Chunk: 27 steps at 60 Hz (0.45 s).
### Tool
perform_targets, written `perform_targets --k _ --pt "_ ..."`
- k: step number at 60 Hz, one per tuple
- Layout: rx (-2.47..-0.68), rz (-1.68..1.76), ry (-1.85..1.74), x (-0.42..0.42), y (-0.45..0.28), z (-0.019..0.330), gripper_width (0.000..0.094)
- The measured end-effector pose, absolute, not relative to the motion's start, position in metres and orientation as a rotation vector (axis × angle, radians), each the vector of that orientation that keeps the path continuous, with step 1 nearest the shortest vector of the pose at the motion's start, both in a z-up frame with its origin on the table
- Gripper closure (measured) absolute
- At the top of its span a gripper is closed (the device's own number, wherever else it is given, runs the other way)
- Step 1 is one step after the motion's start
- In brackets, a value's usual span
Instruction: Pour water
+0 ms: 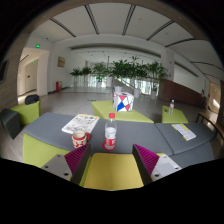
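A clear water bottle (111,131) with a red label and red cap stands upright on the grey table (140,137), just beyond my fingers. A red cup (80,139) stands to its left on the same table. My gripper (110,158) is open and empty, with the magenta pads (146,156) spread wide on either side of a yellow-green panel (110,171). The bottle is ahead of the gap between the fingers and apart from them.
A magazine (79,123) lies on the table behind the cup. A red, white and blue box (122,100) stands on a yellow-green table farther back. A dark chair (12,122) is at the left. A small bottle (171,104) stands far right. Plants (120,70) line the back.
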<state>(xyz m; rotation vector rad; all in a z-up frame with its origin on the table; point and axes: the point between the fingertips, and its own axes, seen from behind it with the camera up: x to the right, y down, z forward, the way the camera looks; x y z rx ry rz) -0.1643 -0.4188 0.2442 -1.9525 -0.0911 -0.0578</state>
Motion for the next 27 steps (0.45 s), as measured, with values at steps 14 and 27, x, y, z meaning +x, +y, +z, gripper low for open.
perform_targets --k 14,27 --pt "-1.951 -0.071 -0.08 -0.161 -0.457 0.25 0.0082" --pt "-1.928 -0.083 -0.087 -0.158 -0.462 0.259 0.0086"
